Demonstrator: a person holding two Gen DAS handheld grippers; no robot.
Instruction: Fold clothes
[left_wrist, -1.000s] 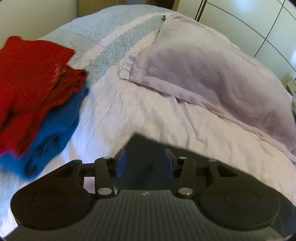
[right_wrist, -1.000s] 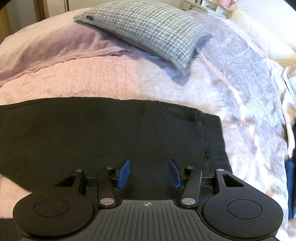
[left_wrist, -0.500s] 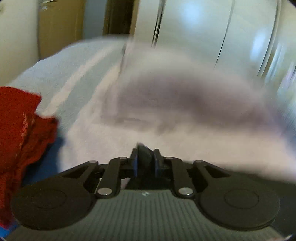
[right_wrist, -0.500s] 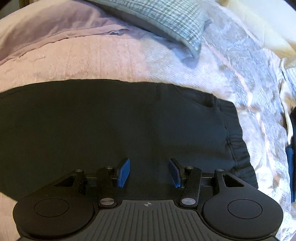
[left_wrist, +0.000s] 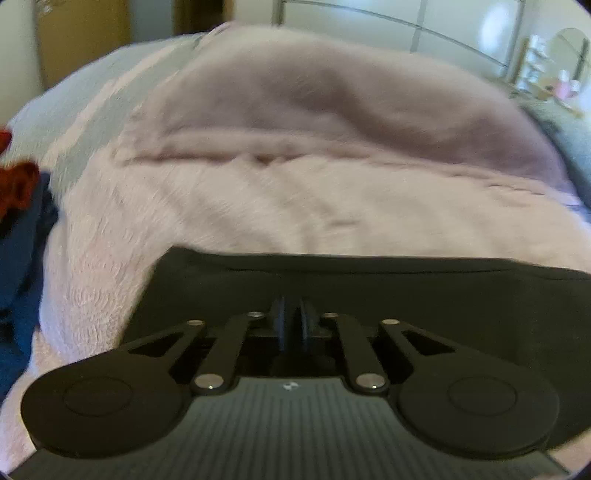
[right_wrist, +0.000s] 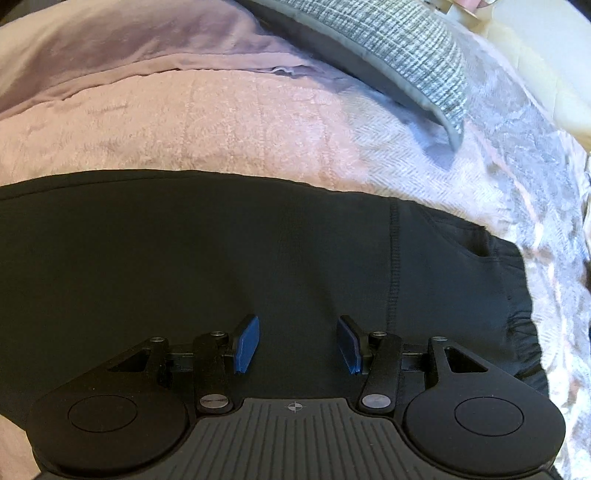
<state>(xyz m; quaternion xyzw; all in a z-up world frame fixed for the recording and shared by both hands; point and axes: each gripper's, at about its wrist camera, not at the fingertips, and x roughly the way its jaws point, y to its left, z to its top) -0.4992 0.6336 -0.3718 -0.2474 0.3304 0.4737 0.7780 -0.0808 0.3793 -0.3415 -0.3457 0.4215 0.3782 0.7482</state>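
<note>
A black garment, with a seam, a pocket and a gathered waistband at its right end, lies flat across the pale pink bedspread. Its left end shows in the left wrist view as black garment. My left gripper sits low on that end, its jaws closing tight with a thin fold of the black cloth pinched between the pads. My right gripper hovers over the garment's right half, left of the seam. Its blue pads stand wide apart with only flat fabric below them.
A lilac pillow lies behind the garment, and a grey checked pillow lies at the back right. A pile of red and blue clothes sits at the bed's left side. Wardrobe doors stand beyond the bed.
My left gripper closed from wide apart to a pinch on the black cloth while sinking and rolling. My right gripper slid lower and closer over the garment, staying open.
</note>
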